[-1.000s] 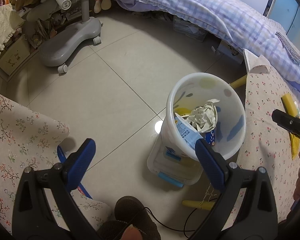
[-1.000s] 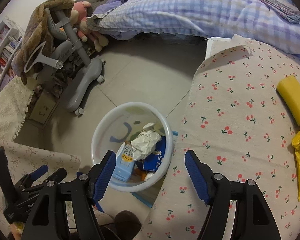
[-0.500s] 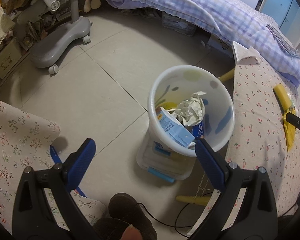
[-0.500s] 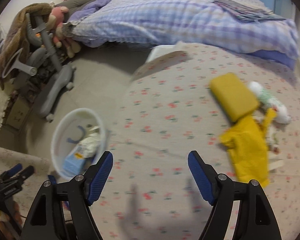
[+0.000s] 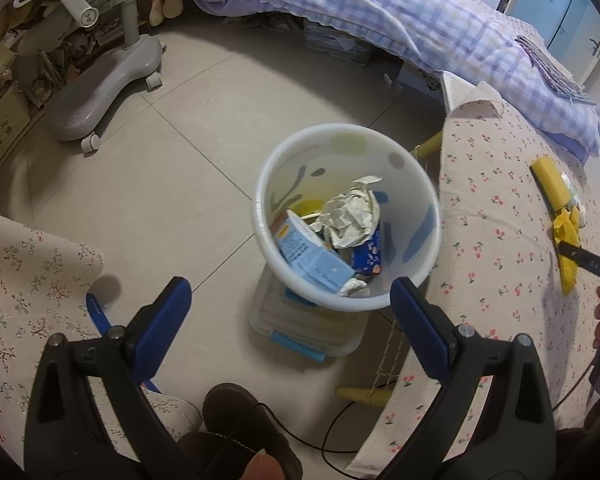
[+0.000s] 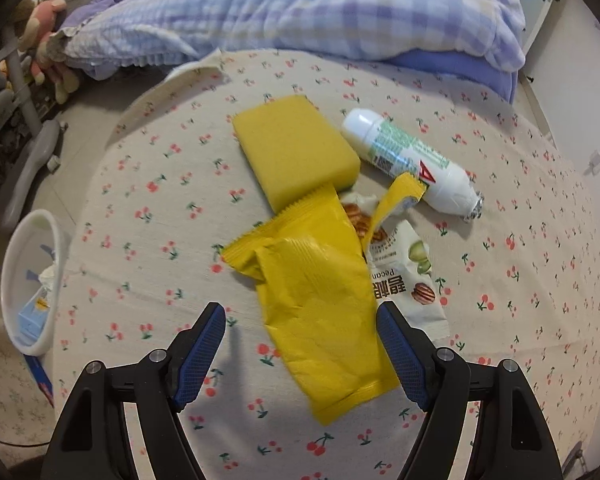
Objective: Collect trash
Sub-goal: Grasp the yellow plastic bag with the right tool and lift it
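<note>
A white trash bin (image 5: 416, 184) stands on the floor beside the cherry-print table (image 5: 492, 248); it holds crumpled paper (image 5: 352, 216) and a blue carton (image 5: 312, 260). My left gripper (image 5: 292, 312) is open and empty above the bin's near side. My right gripper (image 6: 300, 344) is open just above a yellow wrapper (image 6: 320, 292) on the table. Beside the wrapper lie a yellow sponge (image 6: 296, 148), a white bottle (image 6: 408, 160) and a white pecan snack bag (image 6: 404, 276). The bin also shows in the right wrist view (image 6: 60, 240) at the left.
A grey chair base (image 5: 104, 88) stands on the tiled floor at the far left. A bed with a checked quilt (image 5: 380, 20) runs along the back. A second floral-cloth surface (image 5: 24, 280) is at the left. A clear box (image 5: 308, 332) lies under the bin.
My right gripper has swung right from over the bin to over the table and closed in on the yellow wrapper. My left gripper has drawn back slightly from the bin.
</note>
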`<state>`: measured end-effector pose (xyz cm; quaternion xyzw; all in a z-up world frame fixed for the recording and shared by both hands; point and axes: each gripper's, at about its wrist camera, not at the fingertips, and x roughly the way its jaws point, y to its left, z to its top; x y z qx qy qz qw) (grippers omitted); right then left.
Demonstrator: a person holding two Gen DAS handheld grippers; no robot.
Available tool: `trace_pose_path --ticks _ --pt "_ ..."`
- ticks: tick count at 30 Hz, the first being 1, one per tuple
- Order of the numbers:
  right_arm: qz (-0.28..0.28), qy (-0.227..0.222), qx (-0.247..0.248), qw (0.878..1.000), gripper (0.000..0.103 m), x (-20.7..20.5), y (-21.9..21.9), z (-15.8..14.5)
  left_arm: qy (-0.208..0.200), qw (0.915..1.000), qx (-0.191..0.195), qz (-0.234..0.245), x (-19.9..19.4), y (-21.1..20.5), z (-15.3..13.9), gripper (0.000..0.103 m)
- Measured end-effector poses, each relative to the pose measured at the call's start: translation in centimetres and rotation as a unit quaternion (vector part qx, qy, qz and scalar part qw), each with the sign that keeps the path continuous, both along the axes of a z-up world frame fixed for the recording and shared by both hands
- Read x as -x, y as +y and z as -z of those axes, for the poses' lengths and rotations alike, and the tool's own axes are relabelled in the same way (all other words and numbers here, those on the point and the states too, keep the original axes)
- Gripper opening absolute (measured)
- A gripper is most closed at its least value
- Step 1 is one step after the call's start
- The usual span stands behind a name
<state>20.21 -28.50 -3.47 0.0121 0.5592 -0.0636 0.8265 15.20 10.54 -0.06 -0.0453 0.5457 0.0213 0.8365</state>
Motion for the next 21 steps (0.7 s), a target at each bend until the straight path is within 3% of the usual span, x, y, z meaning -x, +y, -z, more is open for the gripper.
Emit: trace_pose_path --ticks 5,8,11,21 --pt "0.009 0.017 0.013 1.000 0.077 -0.2 -0.1 1.4 -0.002 0.9999 0.004 0.015 -0.2 -2.2 -0.4 0.099" --pt "0.007 0.016 0.025 1.000 0.059 0.1 -0.1 1.2 -0.002 0.9996 0.006 0.028 -0.4 -3.8 -0.5 0.099" --pt "-0.005 0.010 0.016 1.000 0.053 0.6 -0.1 0.5 0.000 0.9991 0.008 0.041 -0.7 -5.6 -0.6 0.099" --pt "0.007 -0.045 -0.054 0.997 0.052 5.0 -4.2 -4.9 0.007 0.9953 0.025 0.093 -1.8 -13.5 -0.9 0.099"
